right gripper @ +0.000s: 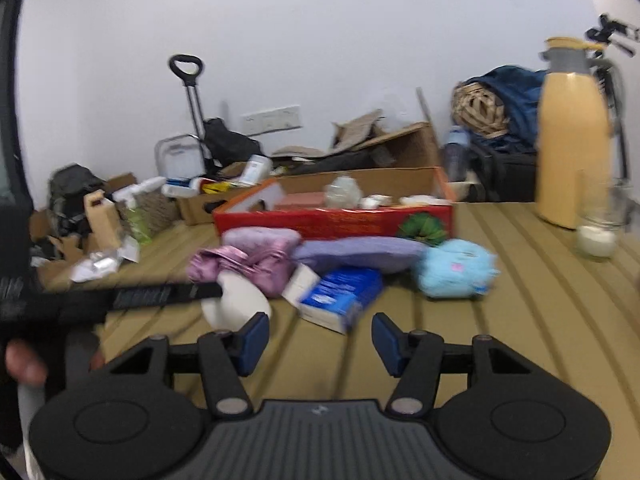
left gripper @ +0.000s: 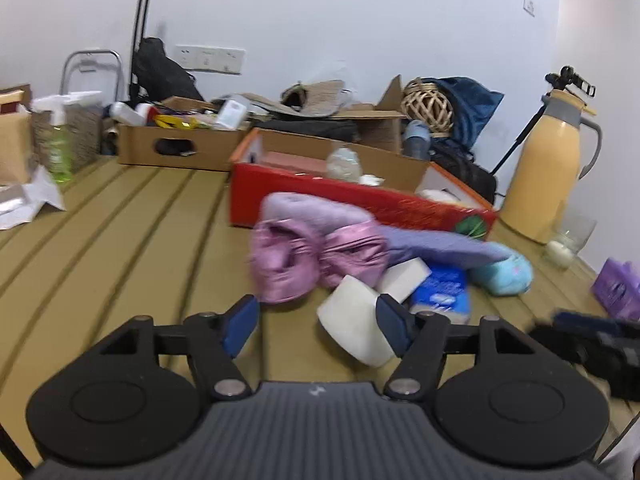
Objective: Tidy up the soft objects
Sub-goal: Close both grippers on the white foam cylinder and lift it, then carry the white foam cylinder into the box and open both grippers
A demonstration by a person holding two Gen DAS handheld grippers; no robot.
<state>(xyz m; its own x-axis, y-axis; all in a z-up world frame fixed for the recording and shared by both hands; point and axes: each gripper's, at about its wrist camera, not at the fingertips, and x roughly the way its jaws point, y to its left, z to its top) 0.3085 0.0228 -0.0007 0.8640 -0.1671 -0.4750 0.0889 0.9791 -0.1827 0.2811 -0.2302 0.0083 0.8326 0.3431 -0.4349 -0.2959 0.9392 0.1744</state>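
Note:
A heap of soft things lies on the tan mat in front of a red box (left gripper: 360,200) (right gripper: 332,216): a pink cloth (left gripper: 316,260) (right gripper: 248,264), a lilac pillow (left gripper: 440,246) (right gripper: 356,252), a light blue plush (left gripper: 504,276) (right gripper: 456,268), a blue tissue pack (left gripper: 442,290) (right gripper: 340,292) and a white roll (left gripper: 356,330) (right gripper: 240,300). My left gripper (left gripper: 316,326) is open and empty, its right finger against the roll. My right gripper (right gripper: 320,344) is open and empty, short of the tissue pack.
A yellow thermos (left gripper: 548,168) (right gripper: 572,140) and a glass candle jar (left gripper: 568,240) (right gripper: 598,236) stand at the right. Cardboard boxes (left gripper: 180,144) and clutter line the back wall. A purple pack (left gripper: 618,288) lies at the far right. The other gripper shows at each view's edge (right gripper: 132,298).

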